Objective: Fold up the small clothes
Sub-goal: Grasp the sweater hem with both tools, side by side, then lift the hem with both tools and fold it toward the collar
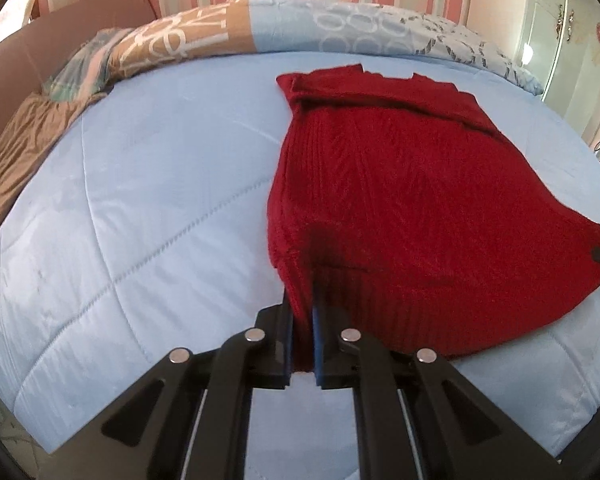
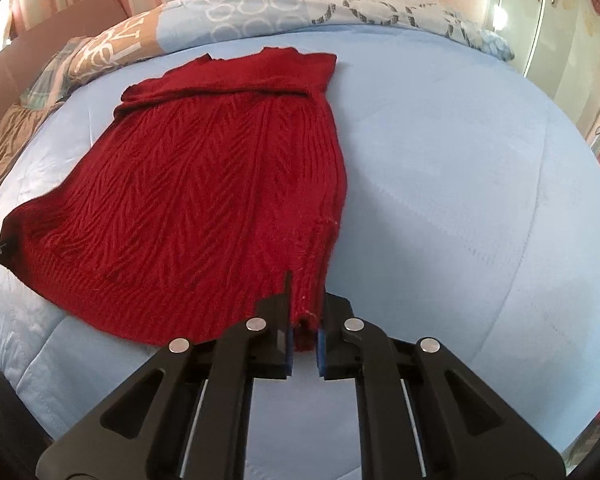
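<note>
The dark red cable-knit sweater (image 1: 400, 184) was spread on the pale blue quilted bedspread (image 1: 140, 220). Its near hem corners were clamped by the left gripper (image 1: 303, 320) and the right gripper (image 2: 305, 312), jaws closed on the knit.

Black tongs (image 1: 303, 344) — blue pads, silver rivets.

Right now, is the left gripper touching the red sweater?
Touching. The left wrist view shows the left gripper shut on the red sweater's near hem corner.
</note>
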Motion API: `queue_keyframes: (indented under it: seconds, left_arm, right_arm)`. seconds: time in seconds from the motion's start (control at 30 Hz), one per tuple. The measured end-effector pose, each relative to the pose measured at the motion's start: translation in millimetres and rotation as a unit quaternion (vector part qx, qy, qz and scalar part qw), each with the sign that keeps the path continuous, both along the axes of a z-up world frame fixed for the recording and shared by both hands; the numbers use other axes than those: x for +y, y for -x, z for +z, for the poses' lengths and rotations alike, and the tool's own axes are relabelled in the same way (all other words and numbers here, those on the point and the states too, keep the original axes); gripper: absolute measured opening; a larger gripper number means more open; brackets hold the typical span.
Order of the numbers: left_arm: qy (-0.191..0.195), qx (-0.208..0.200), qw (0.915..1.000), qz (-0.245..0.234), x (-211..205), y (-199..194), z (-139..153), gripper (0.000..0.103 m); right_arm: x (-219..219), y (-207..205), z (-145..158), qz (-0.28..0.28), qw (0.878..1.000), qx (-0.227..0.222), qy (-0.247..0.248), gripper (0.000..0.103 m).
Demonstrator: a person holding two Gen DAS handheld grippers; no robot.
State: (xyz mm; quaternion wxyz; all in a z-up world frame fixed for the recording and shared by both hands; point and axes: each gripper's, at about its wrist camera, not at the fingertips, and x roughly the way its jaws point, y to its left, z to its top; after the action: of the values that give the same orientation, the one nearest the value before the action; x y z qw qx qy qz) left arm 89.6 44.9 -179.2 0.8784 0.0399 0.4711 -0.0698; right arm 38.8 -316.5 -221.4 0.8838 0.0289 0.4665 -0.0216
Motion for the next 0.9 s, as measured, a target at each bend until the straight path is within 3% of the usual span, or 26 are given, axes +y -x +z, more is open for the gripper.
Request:
queue_keyframes:
  seconds: [0.23,0.37,0.57,0.9]
  left_arm:
    - [-0.007,-0.02,0.9998,-0.003,-4.7,-5.8,7.7,0.007]
    - [-0.01,-0.009,0.9999,0.001,-2.9,2.5,-1.5,0.007]
    - [0.012,-0.016,0.9997,0.011,3.3,7.8,1.7,0.007]
    - [-0.018,-0.093,0.9953,-0.015,-22.5,-41.6,22.1,0.007]
  right_arm:
    - [2.2,-8.4,5.8,0.007,1.0,-0.011,0.002,0.008]
    - [1.8,-2.5,-0.5,0.004,1.0,-0.005,0.001,0.008]
    - [0.3,1.6,-2.5,0.009,1.0,-0.009,-0.003,0.008]
    - [2.0,-38.4,14.3,0.036,0.997,-0.065,0.011,0.008]
